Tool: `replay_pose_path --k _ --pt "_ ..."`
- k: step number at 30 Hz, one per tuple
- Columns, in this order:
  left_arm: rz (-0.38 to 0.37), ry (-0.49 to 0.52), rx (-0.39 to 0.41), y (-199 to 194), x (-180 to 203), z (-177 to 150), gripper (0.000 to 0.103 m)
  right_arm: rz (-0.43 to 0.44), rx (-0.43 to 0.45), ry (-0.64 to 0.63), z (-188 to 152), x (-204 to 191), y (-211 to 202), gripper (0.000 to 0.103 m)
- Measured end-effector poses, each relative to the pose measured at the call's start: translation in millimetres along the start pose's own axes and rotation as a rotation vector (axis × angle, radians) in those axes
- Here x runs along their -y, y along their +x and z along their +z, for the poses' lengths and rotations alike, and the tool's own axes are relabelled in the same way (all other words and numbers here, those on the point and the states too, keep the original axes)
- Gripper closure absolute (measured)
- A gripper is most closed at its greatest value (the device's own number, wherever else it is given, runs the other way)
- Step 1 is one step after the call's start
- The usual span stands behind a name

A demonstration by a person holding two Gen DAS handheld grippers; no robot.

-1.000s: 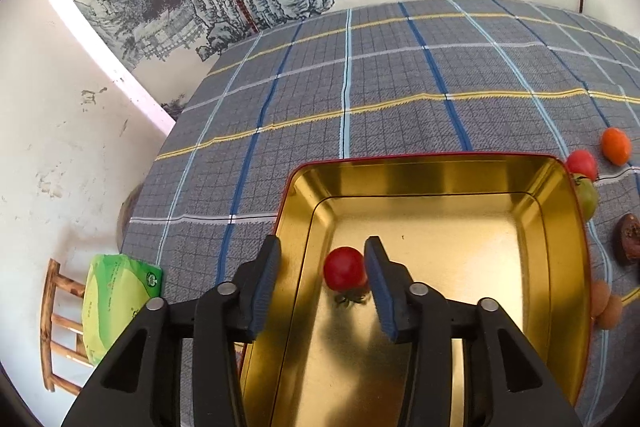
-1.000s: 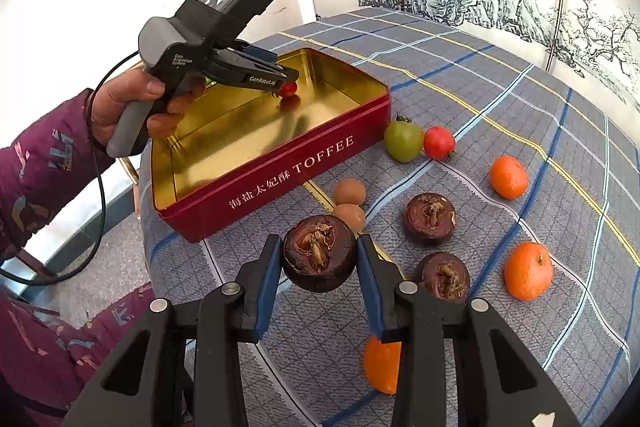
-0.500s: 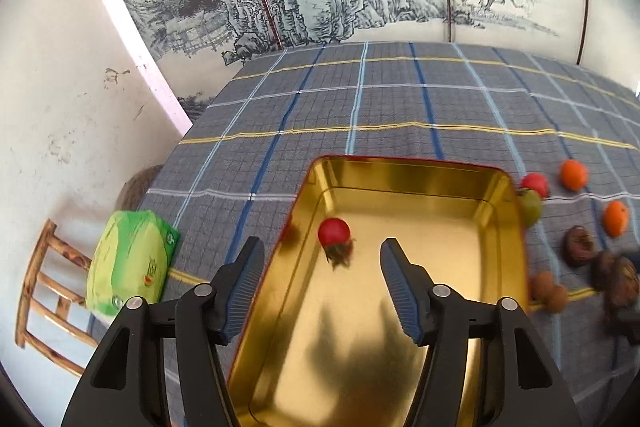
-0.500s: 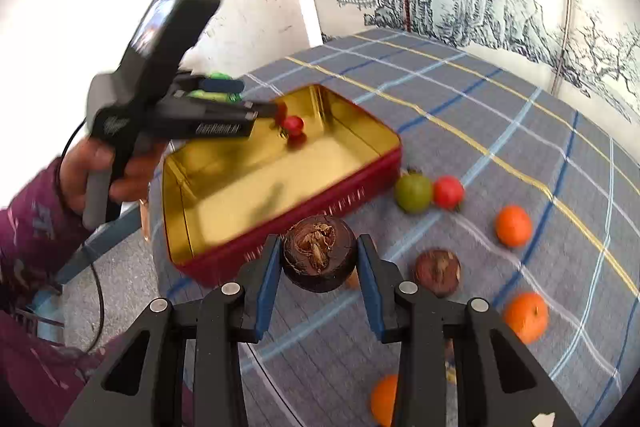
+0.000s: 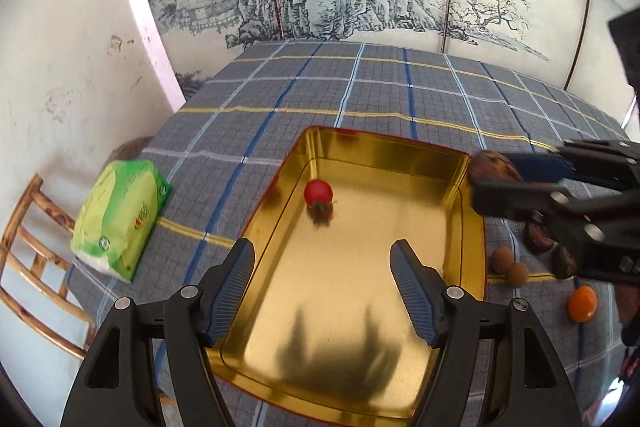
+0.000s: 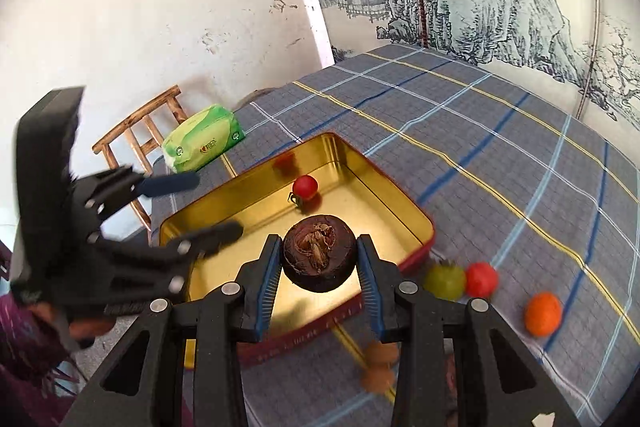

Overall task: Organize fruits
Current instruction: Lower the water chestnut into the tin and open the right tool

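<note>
jaws apart on the left gripper [image 5: 322, 277], right gripper [image 6: 318, 267] clamped on a dark brown fruit [image 6: 319, 253].
it hangs over the gold tin [image 6: 400, 203]; a red tomato [image 6: 305, 186] lies inside.

one gold tin [image 6: 384, 183] with one red cherry tomato [image 6: 305, 186] inside; one dark brown round fruit [image 6: 319, 252] held over it, and two more [image 5: 538, 235] on the cloth; one green tomato [image 6: 444, 281], one red tomato [image 6: 481, 279], one orange [image 6: 543, 313], two small tan fruits [image 5: 501, 260] side by side; one green tissue pack [image 6: 203, 139]; one wooden chair [image 6: 138, 129]; two grippers [image 5: 322, 287]
</note>
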State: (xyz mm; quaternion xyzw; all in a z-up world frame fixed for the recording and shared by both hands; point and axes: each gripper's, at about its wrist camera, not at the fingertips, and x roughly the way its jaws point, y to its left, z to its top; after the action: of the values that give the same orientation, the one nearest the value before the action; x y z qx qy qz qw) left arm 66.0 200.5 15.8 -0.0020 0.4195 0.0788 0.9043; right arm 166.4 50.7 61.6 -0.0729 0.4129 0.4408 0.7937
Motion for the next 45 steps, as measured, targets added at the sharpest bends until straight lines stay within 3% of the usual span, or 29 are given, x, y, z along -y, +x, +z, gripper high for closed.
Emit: replay_pose_path --k 9,20,25,36,45 --pt "-0.028 -0.042 -0.025 1 -10 -9 0.03 -0.009 -0.041 0.057 20 7 38 0.068" --pt "-0.035 -0.063 -0.036 1 -14 -15 0.011 -0.059 -0.108 0.12 26 22 77 0.068" --pt "-0.033 -0.099 -0.026 0 -21 -18 0.008 -0.069 -0.129 0.123 28 23 88 0.068" --pt "0.005 -0.096 0.01 -2 -29 -23 0.006 -0.088 -0.147 0.124 35 19 107 0.068" --pt "-0.073 -0.154 -0.03 8 -46 -28 0.005 -0.094 -0.158 0.126 36 17 117 0.068"
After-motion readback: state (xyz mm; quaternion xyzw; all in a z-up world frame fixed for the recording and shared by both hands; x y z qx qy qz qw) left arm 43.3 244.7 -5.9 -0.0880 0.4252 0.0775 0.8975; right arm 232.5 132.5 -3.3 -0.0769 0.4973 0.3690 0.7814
